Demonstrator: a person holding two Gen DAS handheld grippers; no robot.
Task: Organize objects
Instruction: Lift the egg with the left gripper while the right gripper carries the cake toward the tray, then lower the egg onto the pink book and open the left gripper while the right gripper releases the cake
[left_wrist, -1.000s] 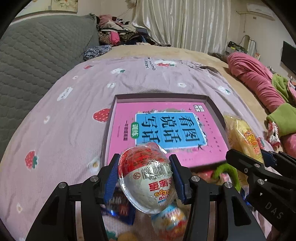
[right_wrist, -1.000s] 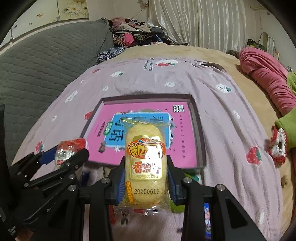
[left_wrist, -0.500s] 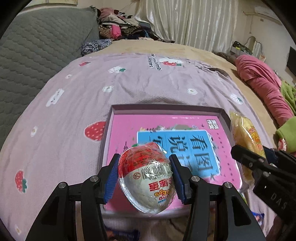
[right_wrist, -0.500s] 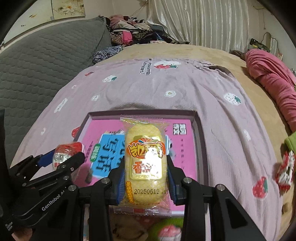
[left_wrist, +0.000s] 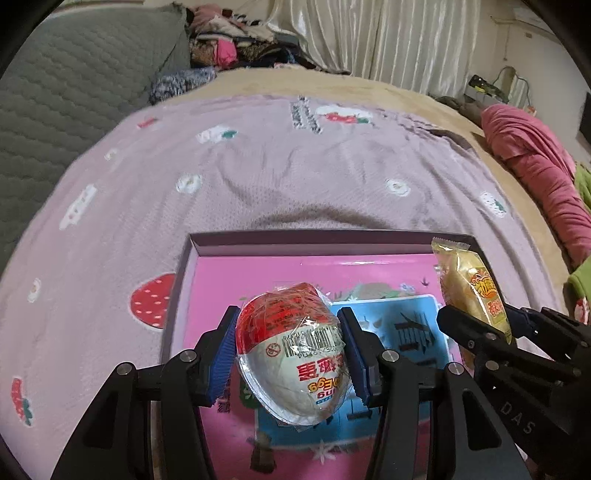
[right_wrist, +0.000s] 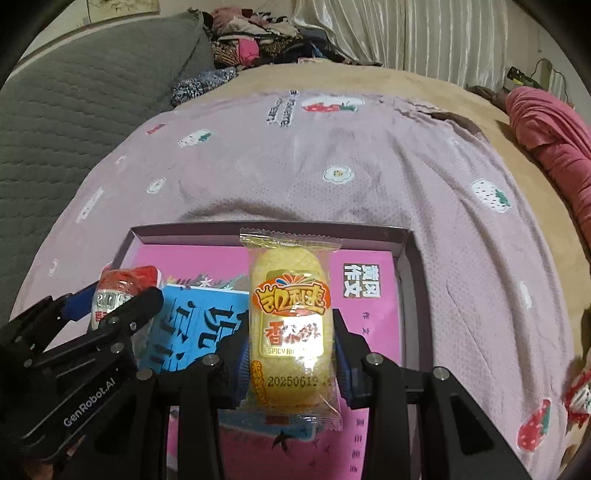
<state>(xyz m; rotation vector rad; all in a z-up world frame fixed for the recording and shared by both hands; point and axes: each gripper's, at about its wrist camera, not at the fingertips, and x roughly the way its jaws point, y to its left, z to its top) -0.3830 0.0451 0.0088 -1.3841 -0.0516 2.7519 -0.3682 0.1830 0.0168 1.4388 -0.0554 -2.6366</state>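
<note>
My left gripper (left_wrist: 290, 354) is shut on a red and white wrapped toy egg (left_wrist: 295, 350) and holds it above the left part of a shallow box (left_wrist: 325, 238) lined with a pink and blue book (left_wrist: 258, 273). My right gripper (right_wrist: 291, 354) is shut on a yellow rice cake packet (right_wrist: 290, 321) above the middle of the same box (right_wrist: 406, 280). The egg also shows at the left of the right wrist view (right_wrist: 118, 295); the packet shows at the right of the left wrist view (left_wrist: 472, 288).
The box lies on a purple strawberry-print blanket (left_wrist: 277, 155) on a bed. A grey quilted headboard (left_wrist: 74, 81) is at the left, a pink duvet (left_wrist: 535, 155) at the right, clothes (right_wrist: 266, 40) at the back. A red and white wrapped snack (right_wrist: 578, 395) lies at the right.
Both grippers have moved forward with their loads, from in front of the box to over it. The loose snacks near the front edge have dropped out of view.
</note>
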